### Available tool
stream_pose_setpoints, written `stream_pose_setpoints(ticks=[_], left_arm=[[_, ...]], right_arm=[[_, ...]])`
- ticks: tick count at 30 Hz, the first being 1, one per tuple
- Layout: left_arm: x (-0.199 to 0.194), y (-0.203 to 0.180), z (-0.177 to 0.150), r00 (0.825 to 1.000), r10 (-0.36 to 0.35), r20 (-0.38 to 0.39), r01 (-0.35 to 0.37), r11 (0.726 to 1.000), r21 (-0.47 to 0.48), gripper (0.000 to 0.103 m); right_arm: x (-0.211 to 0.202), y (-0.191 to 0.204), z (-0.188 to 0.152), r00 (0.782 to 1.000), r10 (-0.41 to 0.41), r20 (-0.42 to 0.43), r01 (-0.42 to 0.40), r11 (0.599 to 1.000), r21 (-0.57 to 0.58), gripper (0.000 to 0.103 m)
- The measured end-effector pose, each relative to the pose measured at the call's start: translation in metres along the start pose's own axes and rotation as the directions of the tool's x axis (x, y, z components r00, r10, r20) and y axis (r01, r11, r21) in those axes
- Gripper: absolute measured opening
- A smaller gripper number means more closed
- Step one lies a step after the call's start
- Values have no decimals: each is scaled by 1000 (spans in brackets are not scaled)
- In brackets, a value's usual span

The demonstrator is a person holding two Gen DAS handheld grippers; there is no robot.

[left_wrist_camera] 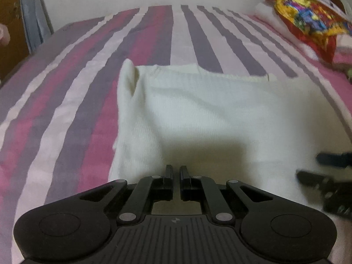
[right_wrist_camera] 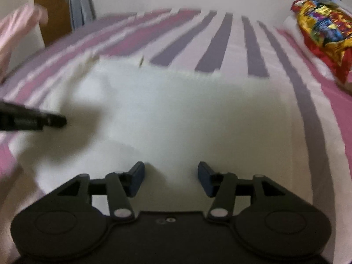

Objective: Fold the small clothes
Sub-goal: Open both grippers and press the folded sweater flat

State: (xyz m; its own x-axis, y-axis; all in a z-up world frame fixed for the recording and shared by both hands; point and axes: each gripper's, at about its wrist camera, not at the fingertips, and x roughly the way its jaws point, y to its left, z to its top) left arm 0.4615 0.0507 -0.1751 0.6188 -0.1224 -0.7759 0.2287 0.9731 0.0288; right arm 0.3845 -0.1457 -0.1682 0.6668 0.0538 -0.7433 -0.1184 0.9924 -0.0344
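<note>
A white knit garment (left_wrist_camera: 198,114) lies flat on the striped bed, one strap or corner standing up at its far left (left_wrist_camera: 127,74). My left gripper (left_wrist_camera: 175,169) hovers over its near edge with the fingers almost together and nothing seen between them. My right gripper (right_wrist_camera: 171,169) is open over the same garment (right_wrist_camera: 187,114), empty. The right gripper's fingers (left_wrist_camera: 330,165) show at the right edge of the left wrist view; the left gripper's fingers (right_wrist_camera: 44,121) show at the left of the right wrist view.
The bed sheet (left_wrist_camera: 88,70) has pink, purple and white stripes. A colourful red and yellow cloth (left_wrist_camera: 308,19) lies on white folded items at the far right, also seen in the right wrist view (right_wrist_camera: 325,33). A wooden door (right_wrist_camera: 50,4) and hanging cloth stand at the far left.
</note>
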Motion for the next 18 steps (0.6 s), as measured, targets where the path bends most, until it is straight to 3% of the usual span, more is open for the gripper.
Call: stream_pose_setpoints(ticks=[5,7,10,13,16,18], left_arm=[[-16,1,-20,1000,-10,-4,10,1000,-27,5],[-19,1,-30,1000,-8,-4,7,1000,-24,5],[-31,0,-38,1000,-5,-3,5,1000,-26,5],[-35,5,-44,1000,-15,-8,14,997,-71,5],[-37,6,-47,1000,-11,-10,10,995,-99,5],[-44,4,-45,999,-49,6,49,992,-115,5]], right_arm=[[-26,4,-10,998,-12,62,9,999,42,58],[-20,7,-22,1000,-31,-2,31,999,-6,63],[-28,4,-27,999,-32,-4,32,999,18,63],[-47,2,-30,998,-29,61,26,998,55,63],[-36,2,-38,999,-45,-22,45,999,28,62],[-40,0,-38,999,-37,-15,37,998,47,63]])
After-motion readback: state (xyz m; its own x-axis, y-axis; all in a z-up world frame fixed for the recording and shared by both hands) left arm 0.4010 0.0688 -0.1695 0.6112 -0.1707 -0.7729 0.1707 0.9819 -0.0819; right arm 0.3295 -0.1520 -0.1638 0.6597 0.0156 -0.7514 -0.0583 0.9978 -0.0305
